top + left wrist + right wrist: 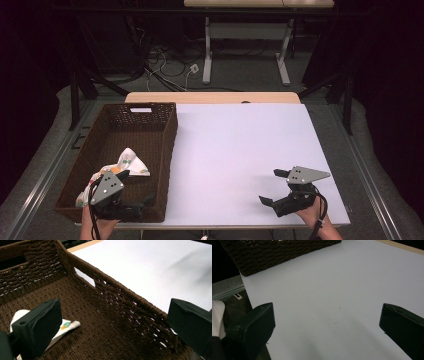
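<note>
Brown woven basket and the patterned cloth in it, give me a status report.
Left gripper open over the brown woven basket, holding nothing. White patterned cloth lies crumpled on the basket floor. Right gripper open above the white table, empty. Nothing in the way.

One woven basket (150,135), one patterned cloth (131,162) as far as visible, two grippers.

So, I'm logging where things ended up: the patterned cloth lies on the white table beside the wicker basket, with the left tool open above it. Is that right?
Not quite. The patterned cloth lies inside the wicker basket, not on the white table. The high view shows it, and the left gripper view too. The left tool is indeed open above it.
</note>
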